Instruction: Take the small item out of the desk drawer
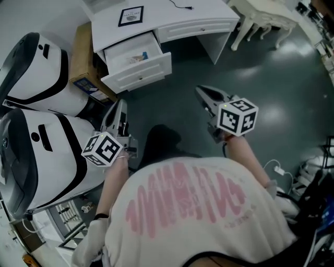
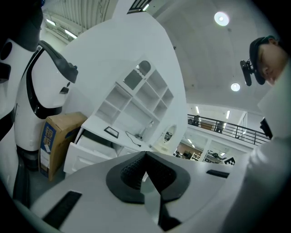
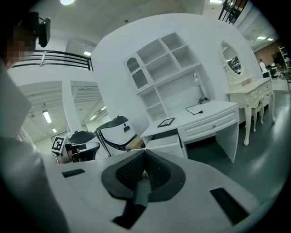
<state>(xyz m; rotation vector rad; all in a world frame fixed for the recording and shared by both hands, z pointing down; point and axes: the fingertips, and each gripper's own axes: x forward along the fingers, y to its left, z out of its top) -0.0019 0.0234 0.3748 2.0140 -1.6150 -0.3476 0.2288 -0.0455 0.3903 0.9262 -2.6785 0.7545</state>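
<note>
A white desk point(image 1: 156, 15) stands at the far side of the dark floor, its left drawer point(image 1: 136, 61) pulled open. A small coloured item point(image 1: 140, 56) lies inside the drawer. My left gripper point(image 1: 120, 106) is held low at the left, well short of the desk, with its jaws shut and nothing between them. My right gripper point(image 1: 201, 92) hovers at the right, also shut and empty, pointing toward the desk. The left gripper view shows the desk point(image 2: 119, 136) and open drawer point(image 2: 86, 152) beyond the closed pads point(image 2: 134, 169). The right gripper view shows the desk point(image 3: 200, 116) ahead.
A framed picture point(image 1: 130, 15) and a black cable point(image 1: 182, 6) lie on the desk top. A cardboard box point(image 1: 83, 49) sits left of the desk. Two large white-and-black pods point(image 1: 36, 73) crowd the left side. An ornate white table point(image 1: 261, 15) stands at the far right.
</note>
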